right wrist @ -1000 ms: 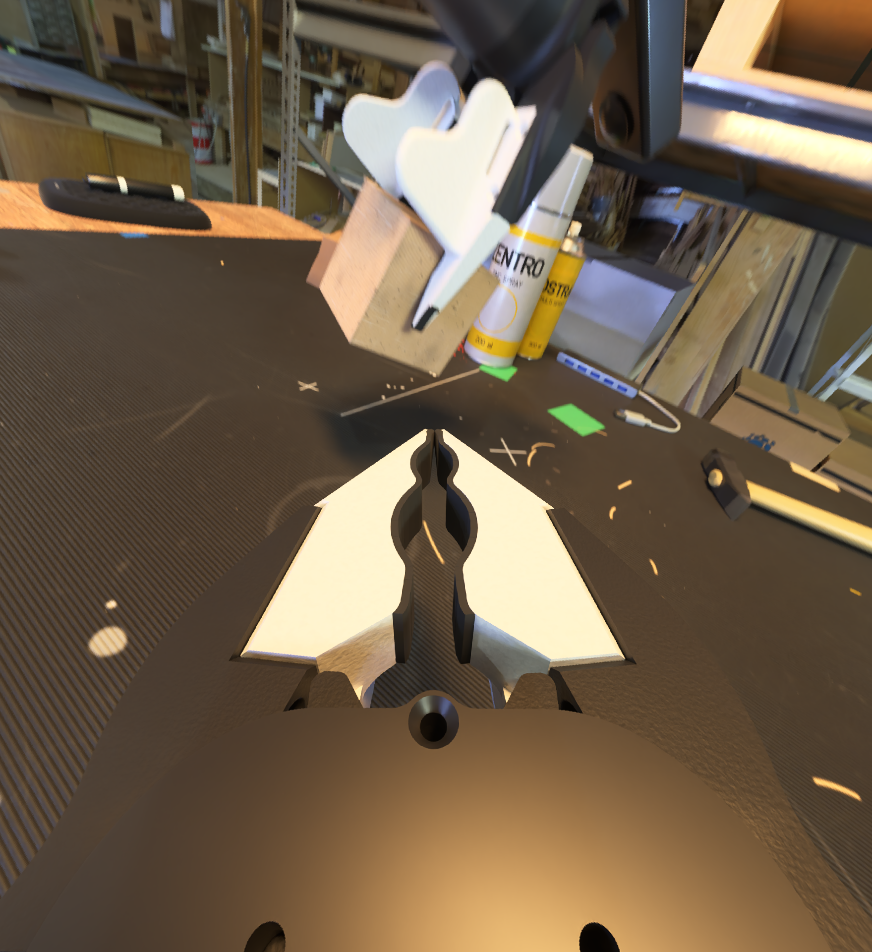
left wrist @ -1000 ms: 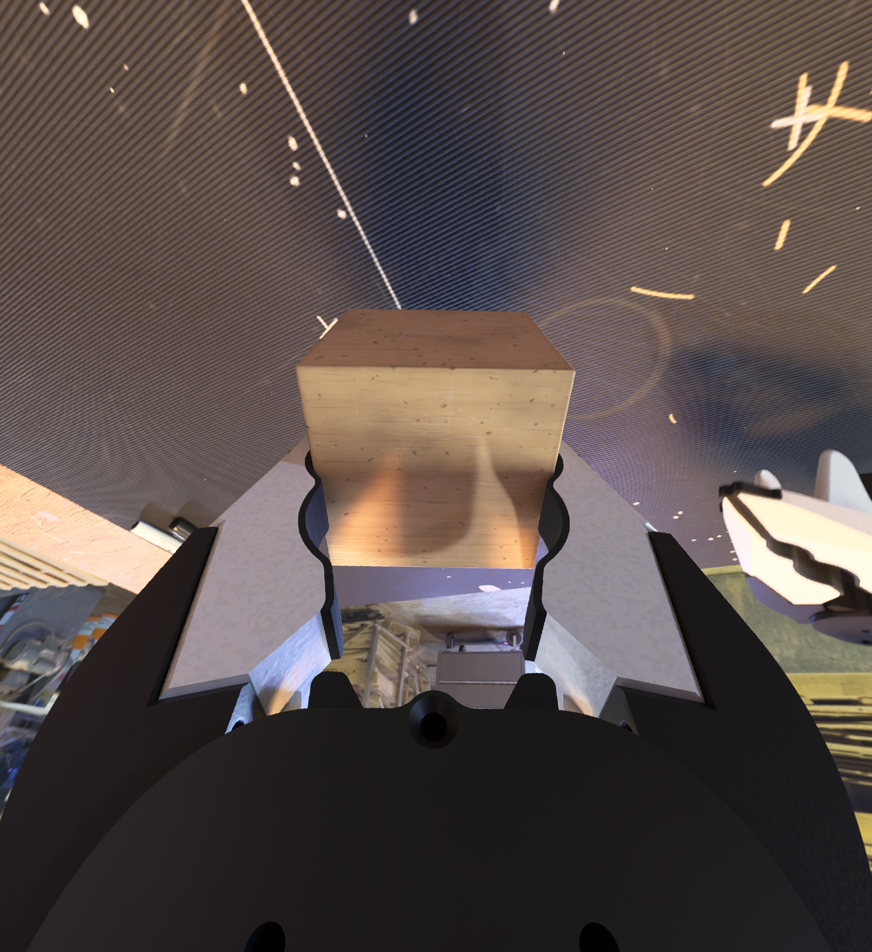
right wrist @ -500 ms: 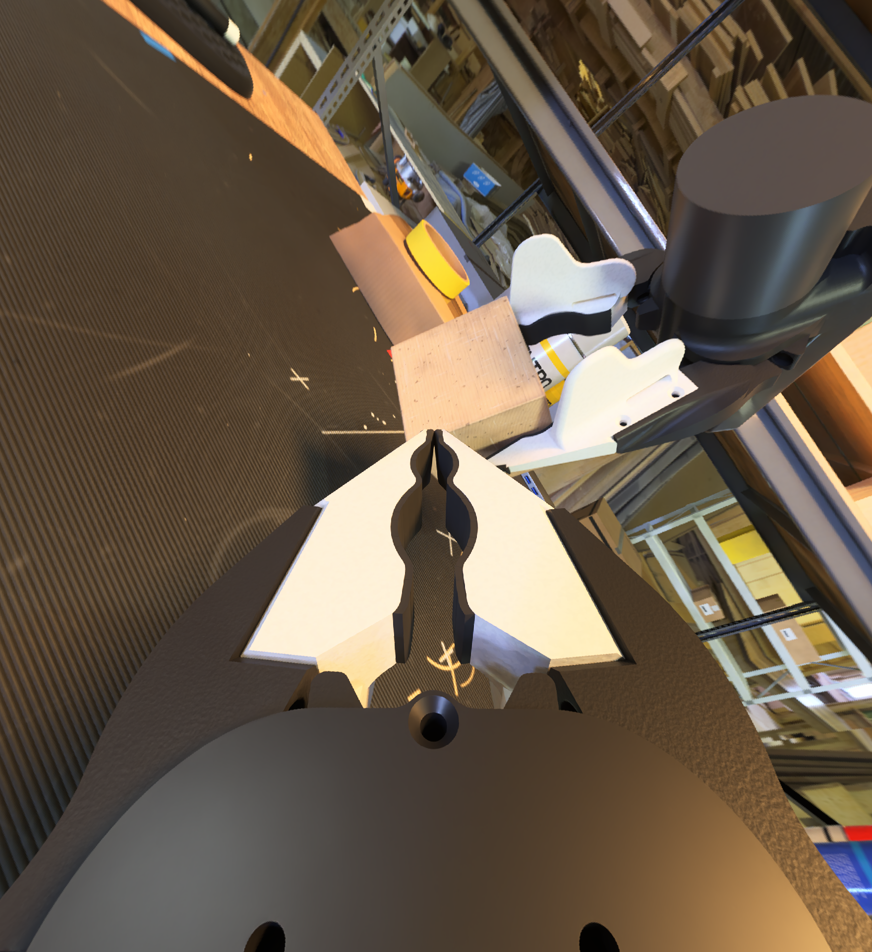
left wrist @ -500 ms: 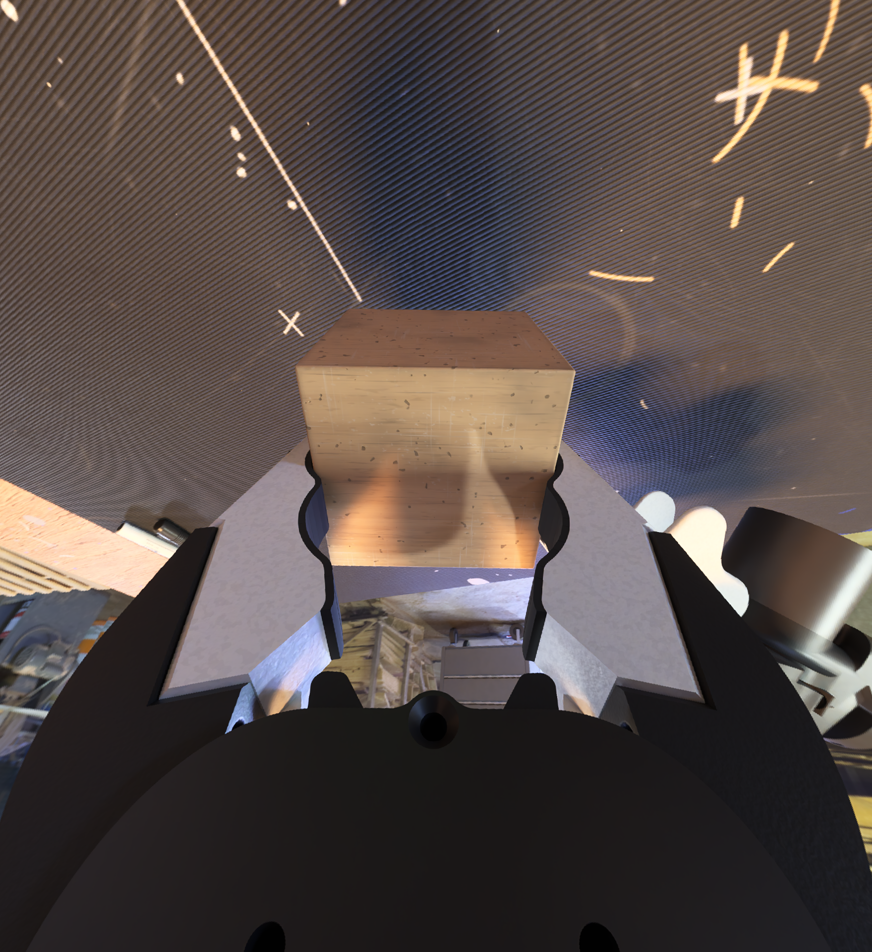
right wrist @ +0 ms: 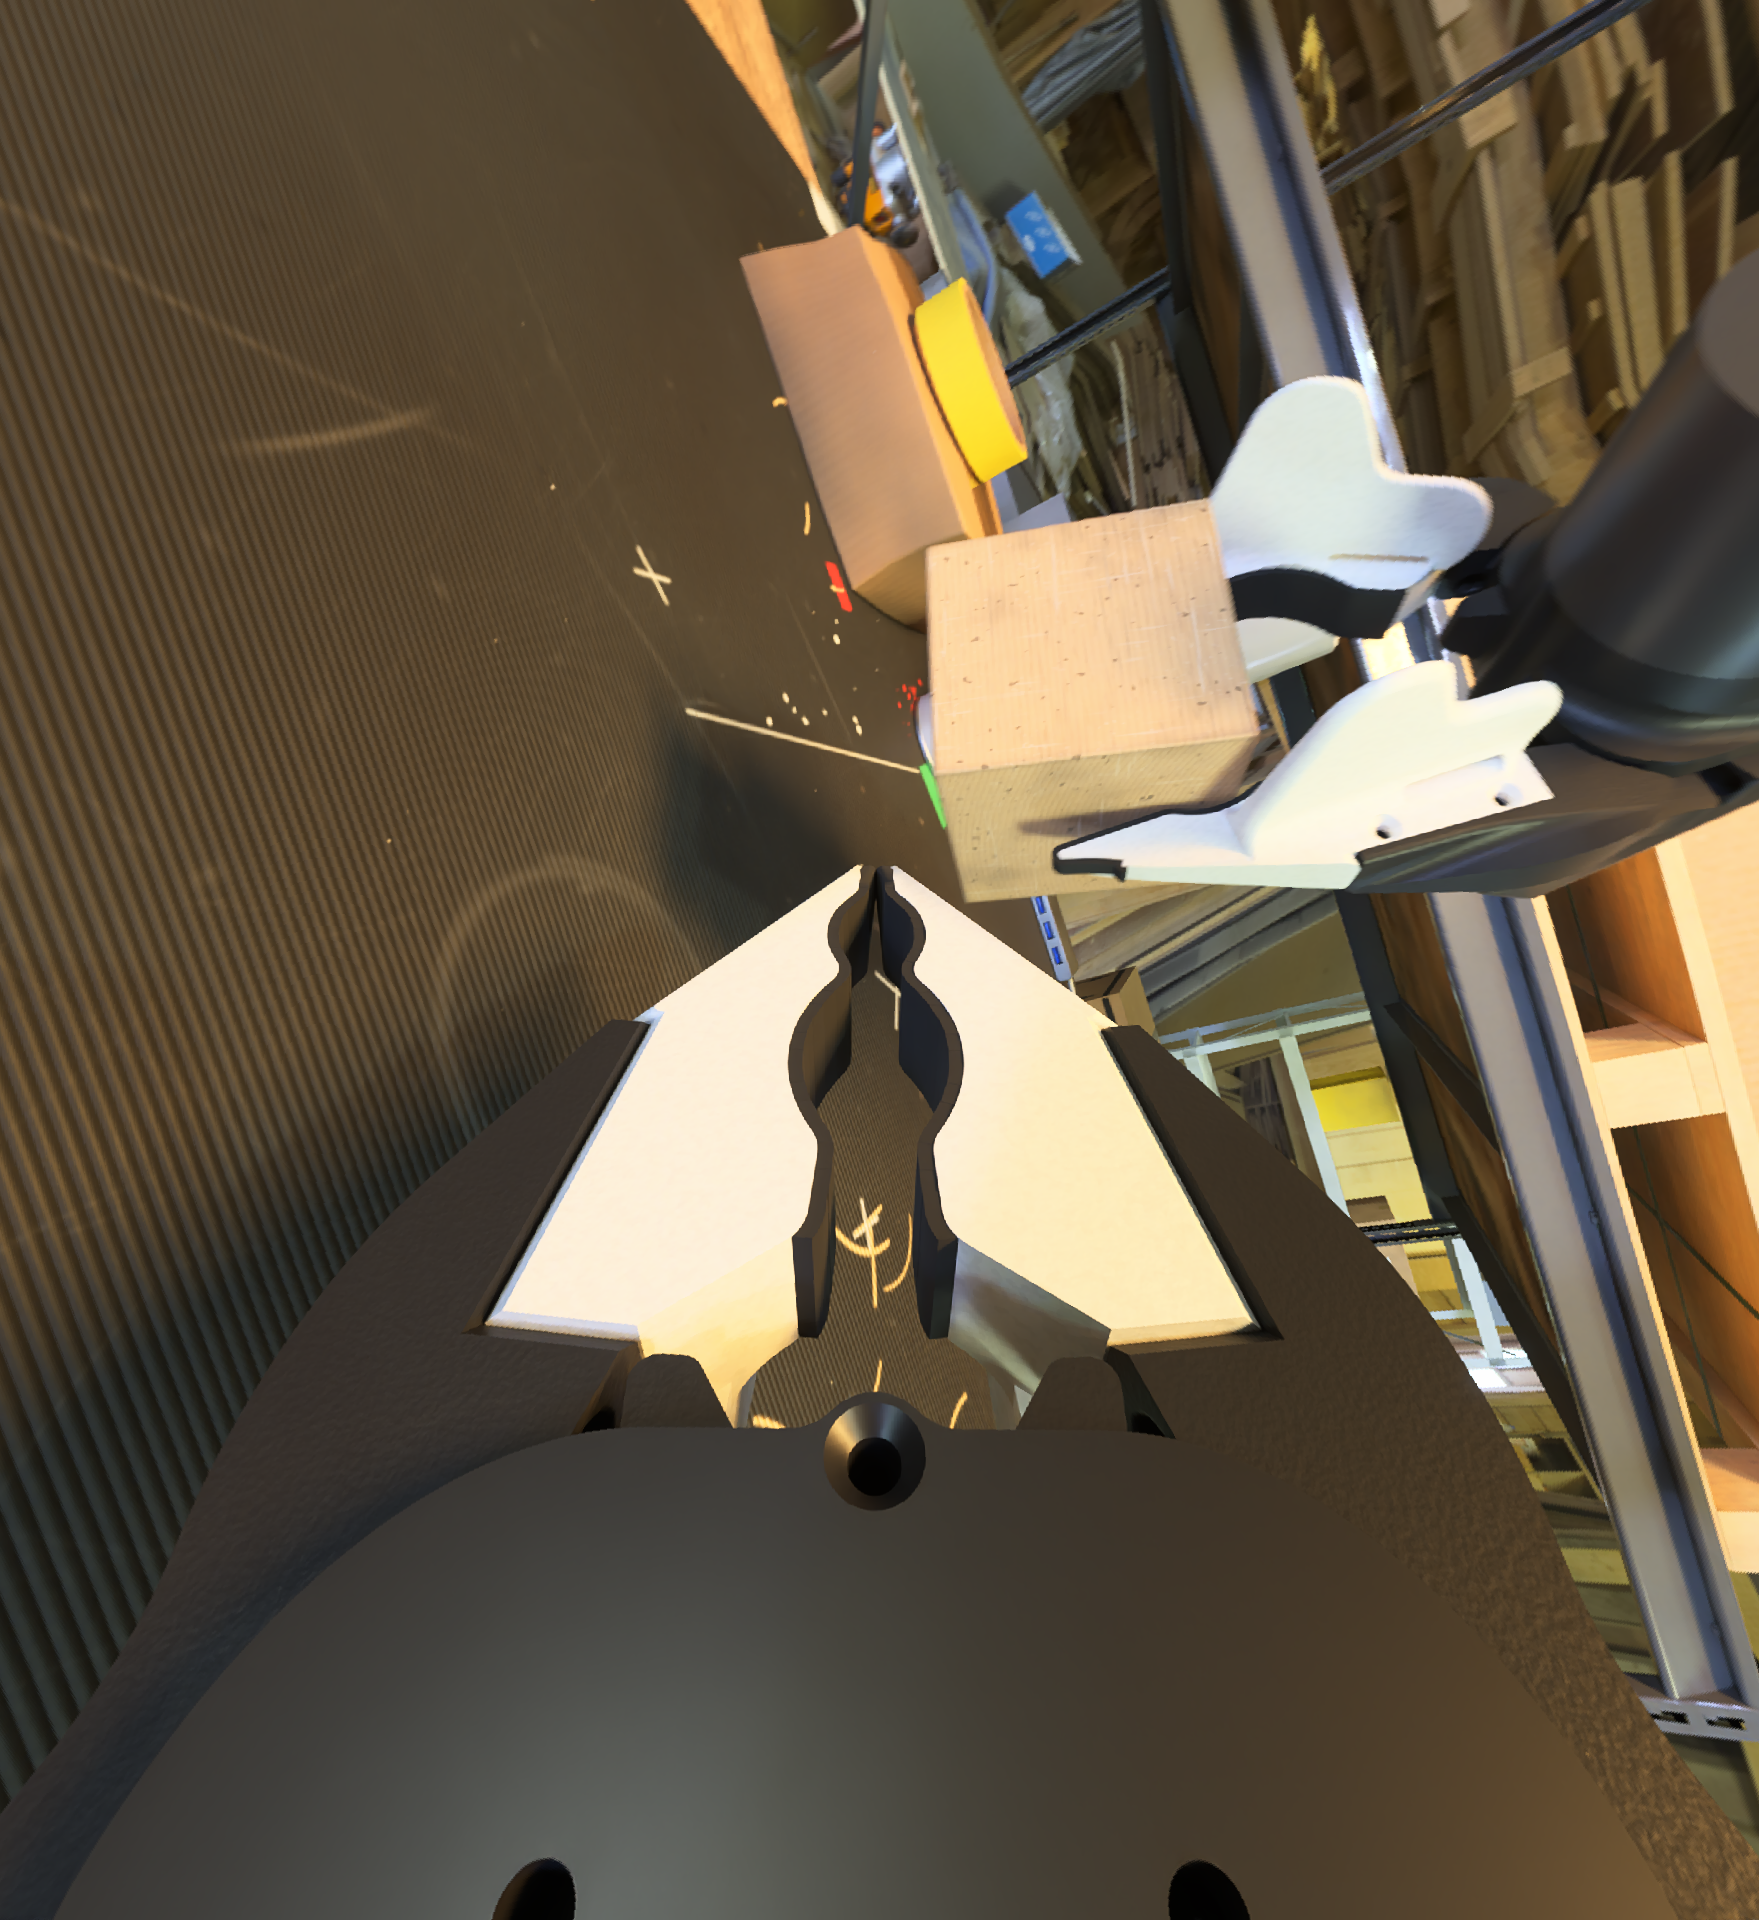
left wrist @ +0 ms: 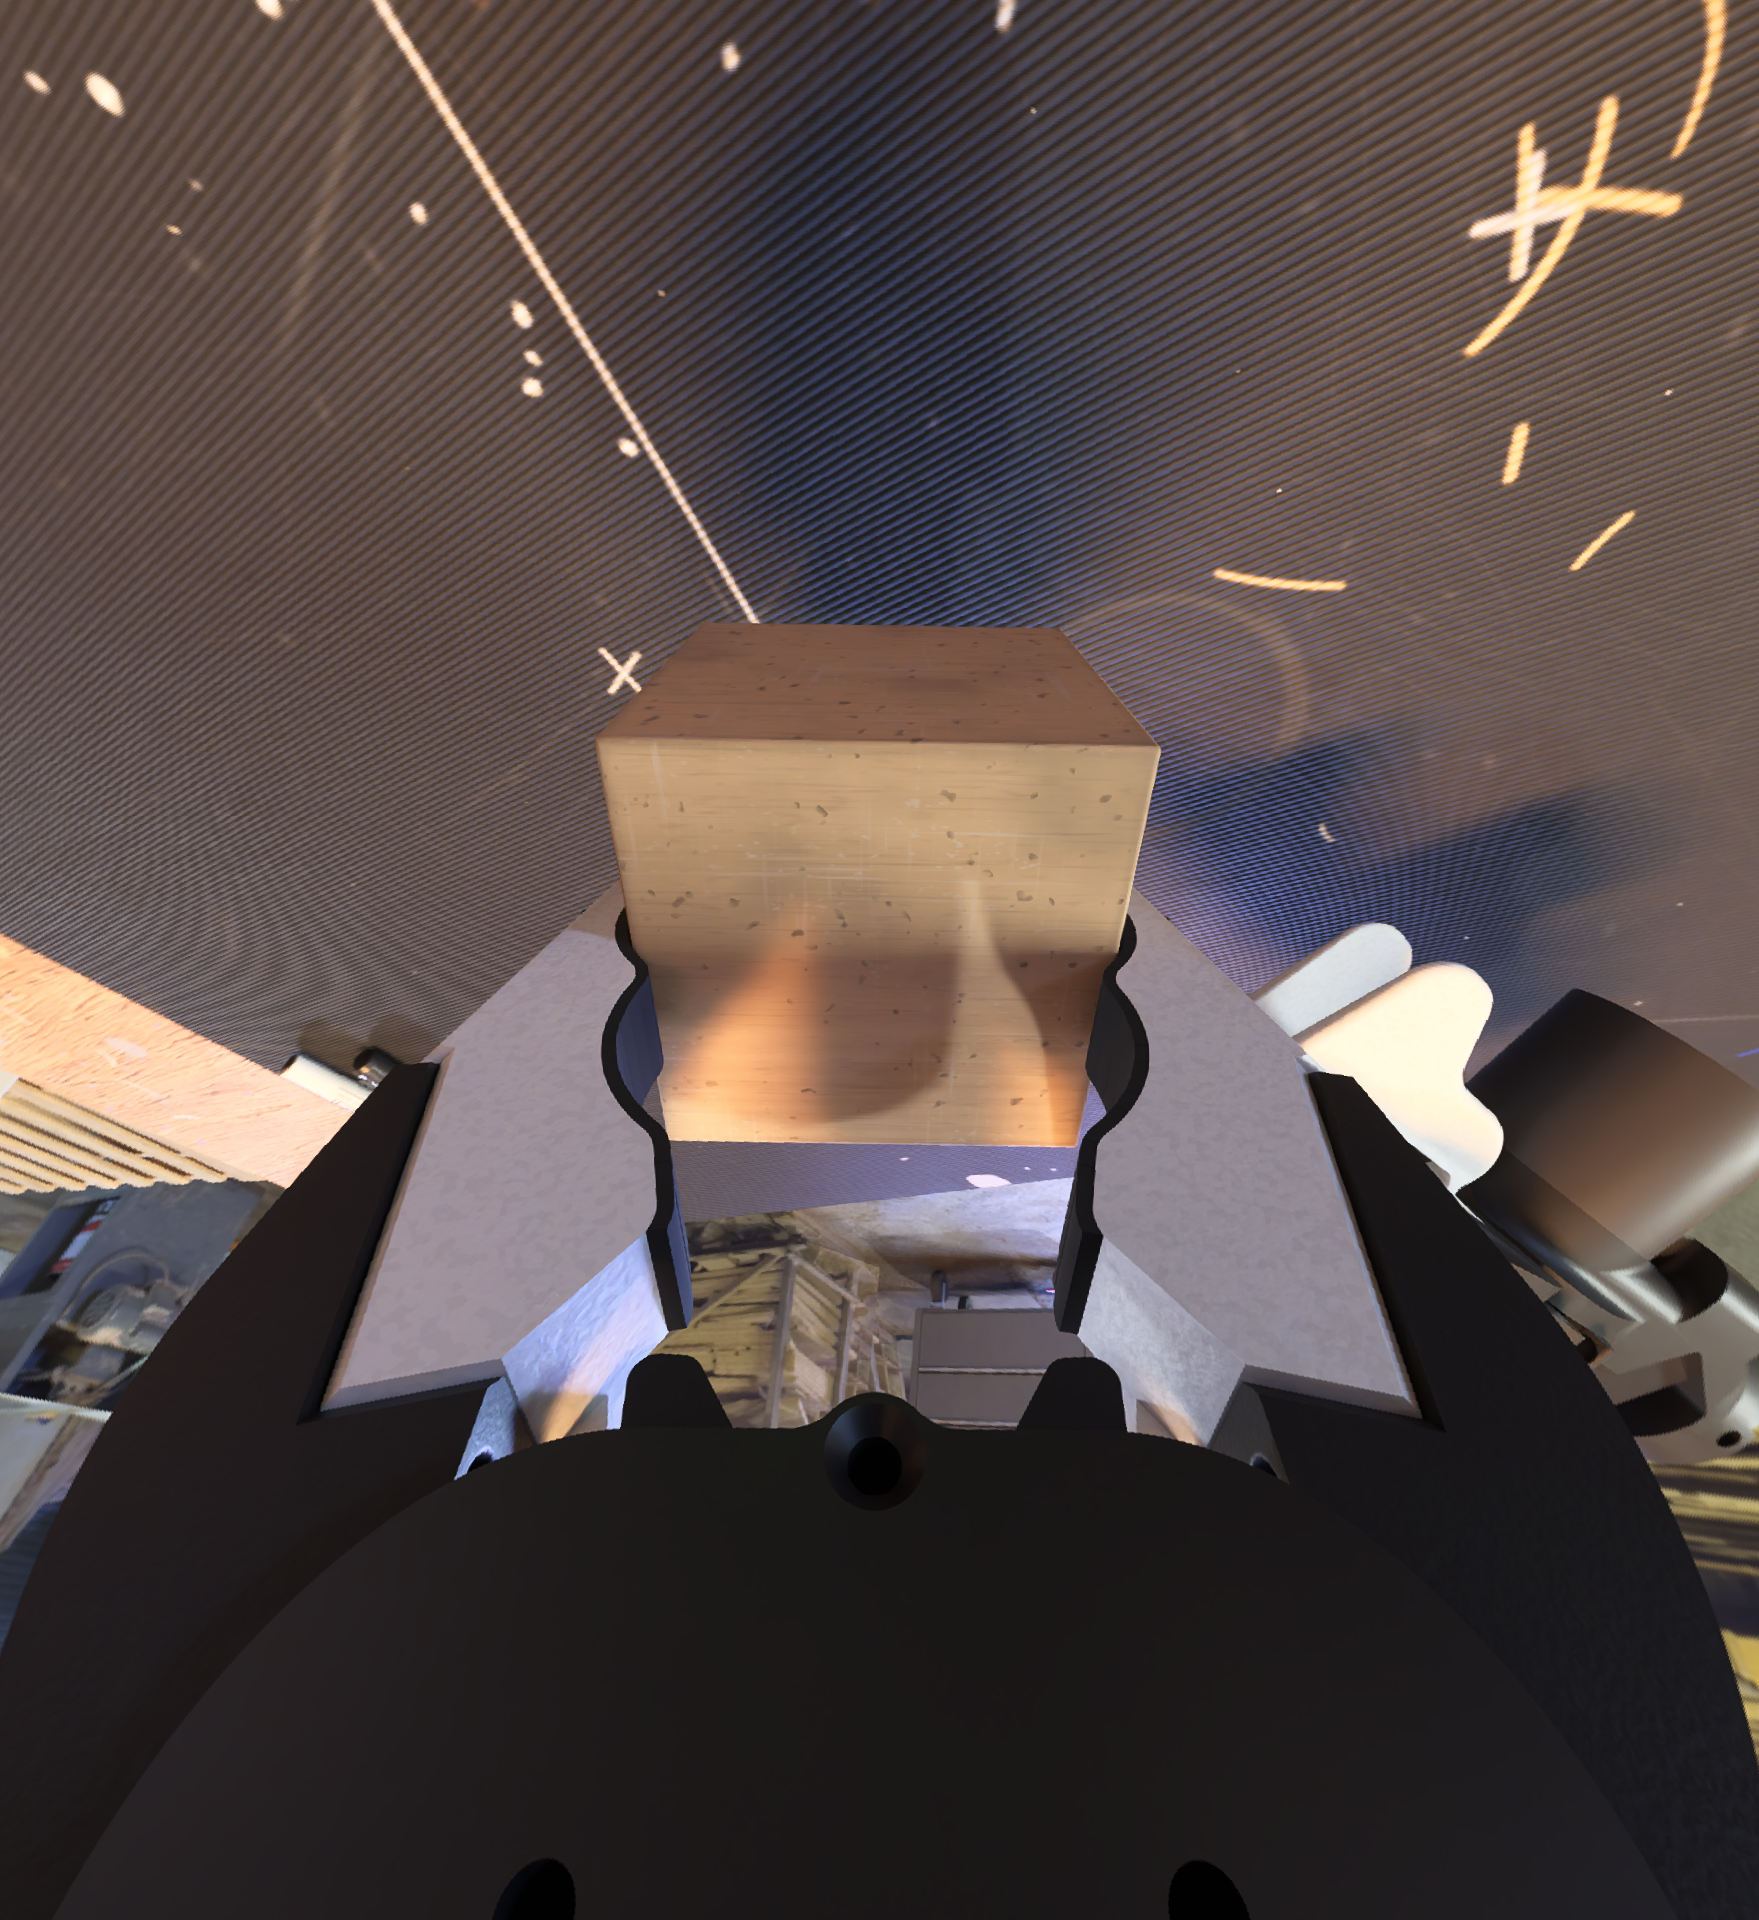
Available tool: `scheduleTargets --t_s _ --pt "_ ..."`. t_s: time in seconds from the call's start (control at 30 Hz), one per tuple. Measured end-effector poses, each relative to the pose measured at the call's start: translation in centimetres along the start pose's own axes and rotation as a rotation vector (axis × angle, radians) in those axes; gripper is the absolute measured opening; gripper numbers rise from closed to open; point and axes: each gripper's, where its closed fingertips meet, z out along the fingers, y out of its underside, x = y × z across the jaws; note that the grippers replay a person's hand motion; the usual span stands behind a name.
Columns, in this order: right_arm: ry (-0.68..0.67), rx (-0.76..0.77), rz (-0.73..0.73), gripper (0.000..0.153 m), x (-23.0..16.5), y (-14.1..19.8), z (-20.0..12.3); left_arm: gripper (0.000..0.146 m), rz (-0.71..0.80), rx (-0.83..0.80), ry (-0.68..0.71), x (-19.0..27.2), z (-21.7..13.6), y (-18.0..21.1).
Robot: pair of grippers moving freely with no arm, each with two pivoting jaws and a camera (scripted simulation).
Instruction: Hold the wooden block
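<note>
Workshop all around, dark ribbed mat below. Wooden block lifted clear, clamped between left gripper fingers, right of the mat's chalk cross. Right gripper pinched together, empty, near the block. Holding looks achieved; only steadiness left.

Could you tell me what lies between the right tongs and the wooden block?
Nothing: in the right wrist view only the dark mat shows behind the gap between the shut right tongs and the block.
</note>
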Motion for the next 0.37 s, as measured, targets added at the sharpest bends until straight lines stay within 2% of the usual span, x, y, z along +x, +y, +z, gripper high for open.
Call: scheduleTargets --t_s 0.37 --pt "-0.011 -0.080 -0.004 0.000 -0.4 0.8 0.3 0.084 0.021 -0.016 -0.059 -0.3 -1.8 0.9"
